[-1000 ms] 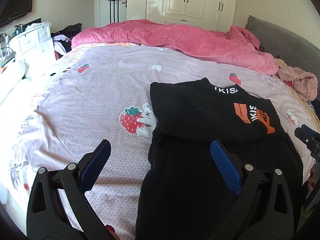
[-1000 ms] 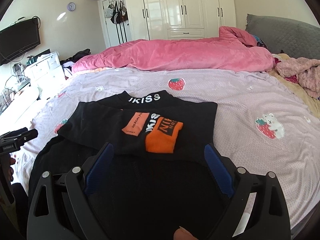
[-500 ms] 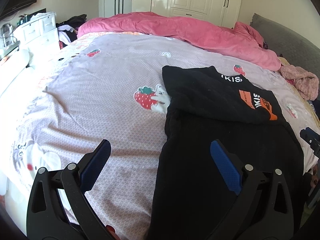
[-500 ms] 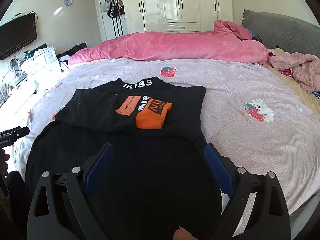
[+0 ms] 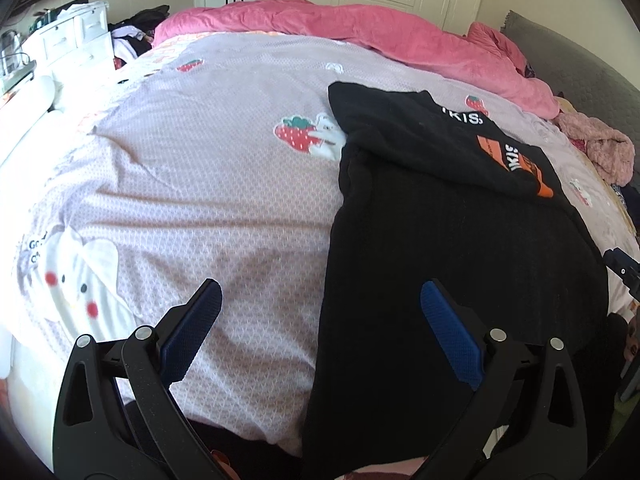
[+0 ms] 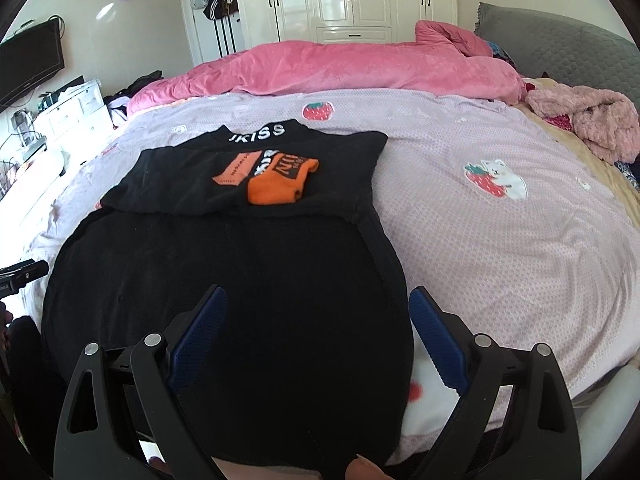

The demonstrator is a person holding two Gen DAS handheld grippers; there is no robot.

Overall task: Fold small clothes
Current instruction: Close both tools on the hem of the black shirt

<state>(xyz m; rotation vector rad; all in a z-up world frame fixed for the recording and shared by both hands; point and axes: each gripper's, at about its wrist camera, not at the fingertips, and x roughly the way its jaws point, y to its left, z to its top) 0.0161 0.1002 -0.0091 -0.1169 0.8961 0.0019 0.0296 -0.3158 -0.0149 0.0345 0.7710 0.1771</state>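
A black top (image 5: 460,248) with an orange print (image 6: 276,182) and white collar lettering lies flat on the bed, its upper part folded down over the body; it also shows in the right wrist view (image 6: 240,280). My left gripper (image 5: 320,300) is open and empty, above the garment's left lower edge. My right gripper (image 6: 318,308) is open and empty, above the garment's right lower edge near the bed's front edge. The right gripper's tip (image 5: 622,266) shows at the far right of the left wrist view.
The bed has a lilac sheet (image 5: 200,168) with strawberry prints. A pink duvet (image 6: 340,68) lies bunched at the far side. A pink fluffy garment (image 6: 592,120) lies at the right near the grey headboard (image 6: 560,44). White drawers (image 5: 76,40) stand at the left.
Both grippers have drawn back toward the near edge of the bed, so the garment's hem now sits between the fingers. Both stayed open. The garment has not moved.
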